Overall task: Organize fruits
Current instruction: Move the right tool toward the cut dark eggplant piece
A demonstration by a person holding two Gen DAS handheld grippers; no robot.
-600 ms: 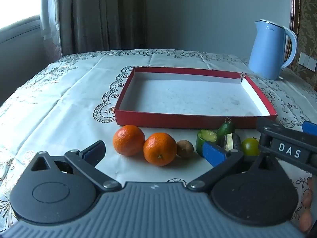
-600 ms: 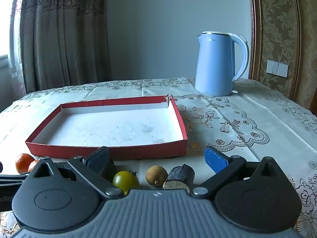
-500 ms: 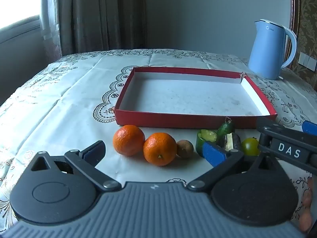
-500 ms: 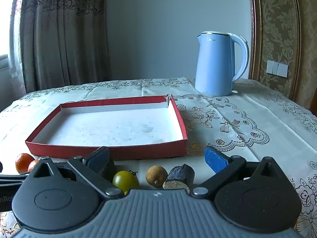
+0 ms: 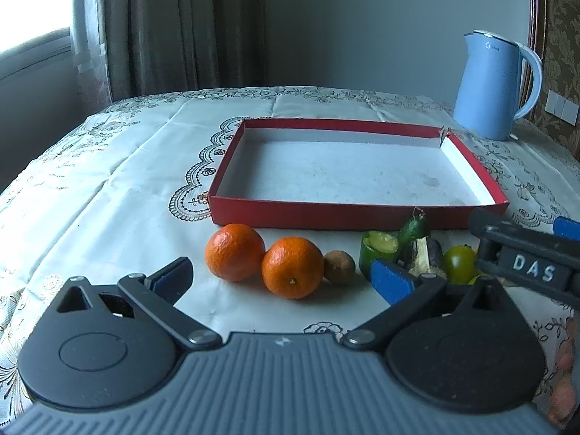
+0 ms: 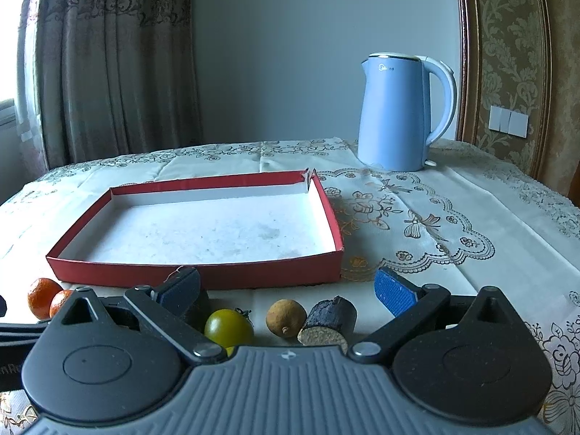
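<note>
Green tomato (image 5: pixel 459 263) half behind right hand-held gripper (image 5: pixel 525 250) — oranges (image 6: pixel 43 297) partly hidden.

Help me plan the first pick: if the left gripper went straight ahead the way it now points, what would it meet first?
Probably the nearer orange, which lies between the open fingers of the left gripper and closest along their line. Beyond it stands the red tray. Depth is hard to judge in this fisheye view.
</note>
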